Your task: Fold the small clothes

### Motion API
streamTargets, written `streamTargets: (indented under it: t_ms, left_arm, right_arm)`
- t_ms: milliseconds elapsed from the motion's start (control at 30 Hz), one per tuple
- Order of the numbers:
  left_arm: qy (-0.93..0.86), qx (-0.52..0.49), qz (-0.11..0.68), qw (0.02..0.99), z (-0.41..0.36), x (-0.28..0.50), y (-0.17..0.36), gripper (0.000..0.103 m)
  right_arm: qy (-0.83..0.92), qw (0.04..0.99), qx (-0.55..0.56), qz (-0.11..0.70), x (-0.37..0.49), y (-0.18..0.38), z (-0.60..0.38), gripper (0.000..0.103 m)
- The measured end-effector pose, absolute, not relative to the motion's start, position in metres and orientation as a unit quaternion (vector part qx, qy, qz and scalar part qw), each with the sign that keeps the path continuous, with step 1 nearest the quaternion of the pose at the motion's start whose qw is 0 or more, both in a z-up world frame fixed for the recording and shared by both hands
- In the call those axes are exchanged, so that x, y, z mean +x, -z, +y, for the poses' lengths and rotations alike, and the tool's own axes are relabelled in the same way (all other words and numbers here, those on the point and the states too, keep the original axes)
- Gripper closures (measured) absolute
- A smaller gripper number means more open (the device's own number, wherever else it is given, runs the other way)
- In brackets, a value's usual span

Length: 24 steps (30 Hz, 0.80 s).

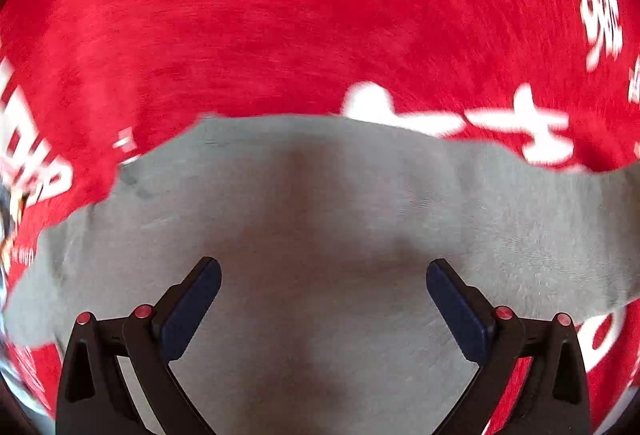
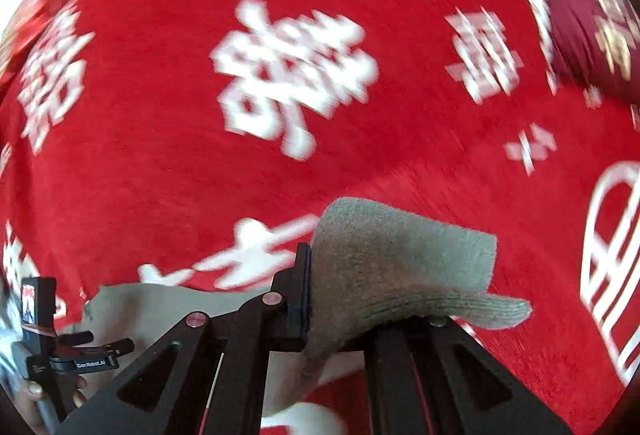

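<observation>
A red blanket [image 2: 168, 171] with white characters covers the surface. The right hand-held gripper [image 2: 308, 291] pinches a grey cloth [image 1: 320, 235] edge at 6 o'clock, fold just begun; the left hand-held gripper [image 1: 323, 299] gapes wide, empty.

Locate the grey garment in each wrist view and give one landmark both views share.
Left wrist view: the grey garment fills the lower middle, spread on the red blanket, under the open left gripper.
Right wrist view: a grey garment fold sits at lower centre, pinched in the shut right gripper; more of it lies flat at lower left.
Shared landmark: the white character print on the blanket beside the garment's edge.
</observation>
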<state>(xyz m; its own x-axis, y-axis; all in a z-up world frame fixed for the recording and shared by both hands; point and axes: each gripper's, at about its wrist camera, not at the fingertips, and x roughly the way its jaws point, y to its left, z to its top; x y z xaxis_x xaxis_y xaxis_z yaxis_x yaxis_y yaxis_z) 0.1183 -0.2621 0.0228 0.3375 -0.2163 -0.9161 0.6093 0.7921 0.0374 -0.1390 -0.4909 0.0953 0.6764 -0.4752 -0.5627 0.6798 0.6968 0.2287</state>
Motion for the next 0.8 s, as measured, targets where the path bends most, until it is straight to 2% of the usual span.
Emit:
streamTargets:
  t_ms: [200, 400, 533, 800]
  left_arm:
    - [0.207, 0.11, 0.529, 0.816, -0.138, 0.161, -0.041, 0.0]
    - [0.148, 0.034, 0.545, 0.824, -0.018, 0.209, -0.04, 0.0]
    - [0.123, 0.0, 0.557, 0.822, 0.038, 0.233, -0.031, 0.0]
    - [0.121, -0.042, 0.58, 0.804, 0.104, 0.255, -0.006, 0.0]
  right_arm:
    - [0.244, 0.925, 0.149, 0.251, -0.041, -0.141, -0.393, 0.097]
    - [0.157, 0.941, 0.119, 0.274, 0.053, -0.144, -0.284, 0.098]
    - [0.112, 0.94, 0.104, 0.305, 0.106, -0.121, -0.218, 0.098]
    - [0.038, 0.905, 0.1, 0.411, 0.197, -0.021, -0.114, 0.098]
